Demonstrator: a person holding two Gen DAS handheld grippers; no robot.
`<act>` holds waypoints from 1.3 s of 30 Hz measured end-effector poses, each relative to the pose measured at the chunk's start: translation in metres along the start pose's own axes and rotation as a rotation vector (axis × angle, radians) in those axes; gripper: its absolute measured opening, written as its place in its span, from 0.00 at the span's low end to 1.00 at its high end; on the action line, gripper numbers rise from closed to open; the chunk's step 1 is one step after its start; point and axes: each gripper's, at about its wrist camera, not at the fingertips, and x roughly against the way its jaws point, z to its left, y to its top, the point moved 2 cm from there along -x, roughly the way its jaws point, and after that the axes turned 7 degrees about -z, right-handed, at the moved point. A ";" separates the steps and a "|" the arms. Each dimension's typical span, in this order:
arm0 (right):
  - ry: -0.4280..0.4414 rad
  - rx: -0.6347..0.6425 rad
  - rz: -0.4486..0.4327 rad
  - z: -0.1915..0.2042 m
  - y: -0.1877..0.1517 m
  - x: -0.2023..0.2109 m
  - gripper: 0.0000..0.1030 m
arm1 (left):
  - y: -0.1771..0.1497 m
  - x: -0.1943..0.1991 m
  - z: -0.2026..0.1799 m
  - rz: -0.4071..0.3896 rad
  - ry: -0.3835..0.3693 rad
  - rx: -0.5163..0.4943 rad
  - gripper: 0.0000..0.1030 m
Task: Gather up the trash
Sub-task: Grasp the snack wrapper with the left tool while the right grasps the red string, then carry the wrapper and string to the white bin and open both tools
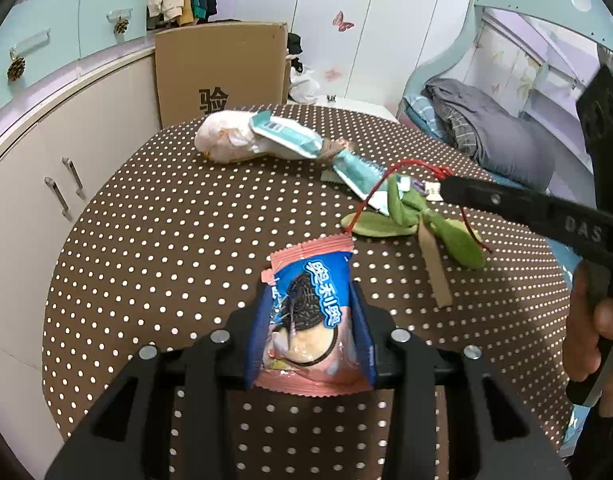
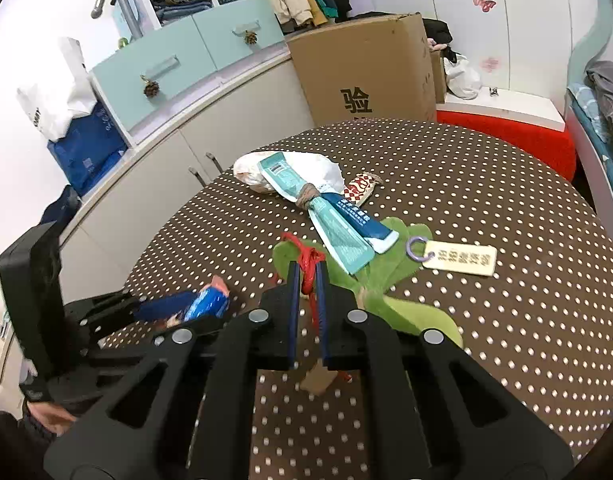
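My left gripper point(image 1: 310, 287) is shut on a pink and blue cookie packet point(image 1: 312, 272), which stands upright between its blue pads just above the dotted table point(image 1: 166, 220). To the right, my right gripper point(image 2: 307, 266) is shut on a red string point(image 2: 311, 258) tied around a bundle of green leaves point(image 2: 390, 272). The right gripper's tip point(image 1: 446, 184) also shows in the left wrist view, pinching the string point(image 1: 410, 162). Behind lie a teal wrapper point(image 2: 338, 224), a white crumpled bag point(image 2: 310, 166) and a wooden tag point(image 2: 462, 260) on a purple ring.
A cardboard box point(image 1: 222, 72) stands behind the table. Low cabinets point(image 1: 46, 184) run along the left and a bed point(image 1: 486, 132) sits at the right. A red cushion point(image 2: 514, 132) lies beyond the table's far edge. A small red-patterned wrapper point(image 2: 360, 190) rests by the white bag.
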 end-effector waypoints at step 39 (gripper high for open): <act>-0.317 -0.372 -0.447 -0.219 -0.030 0.287 0.08 | 0.096 0.008 -0.292 -0.133 -0.373 -0.217 0.36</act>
